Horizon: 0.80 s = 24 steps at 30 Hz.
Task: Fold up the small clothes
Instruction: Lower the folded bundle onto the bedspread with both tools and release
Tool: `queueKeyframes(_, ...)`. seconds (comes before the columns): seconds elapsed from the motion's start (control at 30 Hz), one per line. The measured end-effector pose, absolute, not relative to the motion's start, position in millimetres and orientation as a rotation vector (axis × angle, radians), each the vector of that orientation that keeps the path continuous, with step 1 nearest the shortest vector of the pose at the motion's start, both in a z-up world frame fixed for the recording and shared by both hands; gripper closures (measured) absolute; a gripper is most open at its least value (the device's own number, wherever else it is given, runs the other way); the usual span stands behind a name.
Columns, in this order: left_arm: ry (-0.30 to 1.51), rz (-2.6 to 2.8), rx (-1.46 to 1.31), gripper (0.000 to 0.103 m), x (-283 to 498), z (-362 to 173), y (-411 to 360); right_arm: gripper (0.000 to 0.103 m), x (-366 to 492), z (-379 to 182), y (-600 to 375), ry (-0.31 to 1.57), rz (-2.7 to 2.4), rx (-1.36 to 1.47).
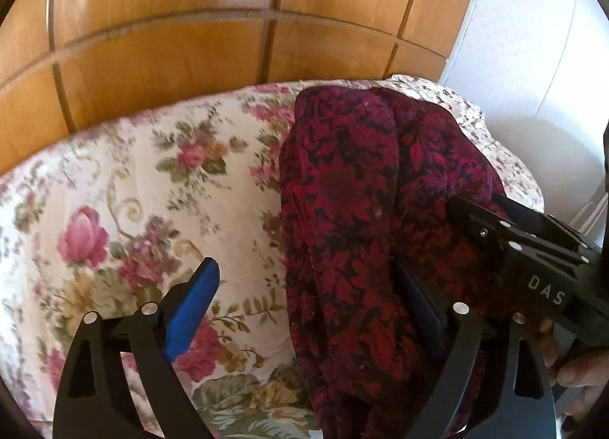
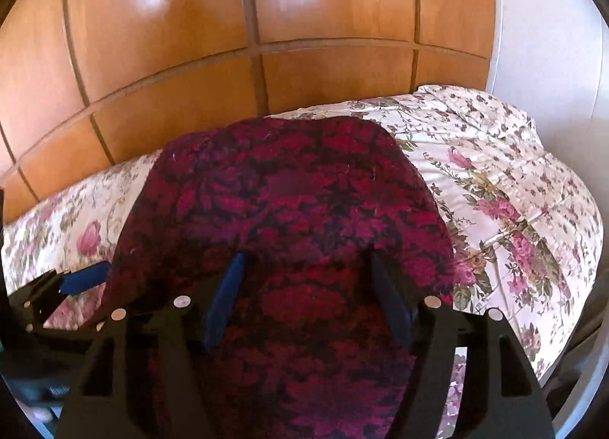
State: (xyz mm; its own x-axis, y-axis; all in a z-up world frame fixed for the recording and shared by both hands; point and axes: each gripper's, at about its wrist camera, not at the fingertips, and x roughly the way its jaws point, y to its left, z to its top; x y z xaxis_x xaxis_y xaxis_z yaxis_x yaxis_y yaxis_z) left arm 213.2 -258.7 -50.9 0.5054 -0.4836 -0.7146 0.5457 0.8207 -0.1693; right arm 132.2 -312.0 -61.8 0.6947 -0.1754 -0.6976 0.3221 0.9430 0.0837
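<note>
A bed (image 2: 514,187) with a floral cover fills the lower frame; a dark red cloth (image 2: 289,195) lies on it, centre.

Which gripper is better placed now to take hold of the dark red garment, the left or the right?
Right, probably. The right gripper stands open directly over the dark red floral garment. The left gripper straddles only its edge, one finger over the floral bedspread.

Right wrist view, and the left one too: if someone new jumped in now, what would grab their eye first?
First the dark red patterned garment, lying in a rounded heap on the floral bedspread and filling the middle of the right wrist view. Next the right claw, its blue-padded fingers spread apart over the cloth. Behind the bed rises a glossy wooden panelled wall.
</note>
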Motion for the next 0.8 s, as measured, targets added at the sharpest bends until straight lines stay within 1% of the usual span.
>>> queueKeyframes(0.1, 0.801, -0.585, 0.101, 0.01, 202.4, -42.0, -256.6, 0.031, 128.3, -56.1, -308.5, 0.745, -0.295, 0.192)
queueKeyframes(0.13, 0.793, -0.579, 0.106, 0.01, 199.3, -39.9, -256.1, 0.028, 126.2, -54.2, -307.7, 0.741, -0.299, 0.19)
queueKeyframes(0.17, 0.783, -0.573, 0.113, 0.01, 195.8, -37.9, -255.7, 0.024, 123.3, -51.6, -307.1, 0.736, -0.298, 0.198)
queueKeyframes(0.2, 0.771, -0.569, 0.121, 0.009, 191.1, -34.9, -255.3, 0.013, 121.3, -49.7, -306.4, 0.736, -0.29, 0.205)
queueKeyframes(0.23, 0.757, -0.562, 0.133, 0.009, 186.8, -31.5, -255.1, 0.008, 119.6, -47.9, -305.0, 0.738, -0.28, 0.211)
queueKeyframes(0.37, 0.685, -0.531, 0.185, 0.009, 168.1, -15.9, -252.5, 0.004, 106.9, -36.4, -295.3, 0.718, -0.299, 0.196)
queueKeyframes(0.47, 0.675, -0.525, 0.154, 0.006, 160.5, -7.3, -244.6, 0.003, 93.0, -27.0, -292.1, 0.689, -0.326, 0.216)
queueKeyframes(0.8, 0.65, -0.484, 0.125, 0.004, 132.6, 1.1, -219.2, 0.003, 50.9, -7.0, -265.7, 0.61, -0.424, 0.197)
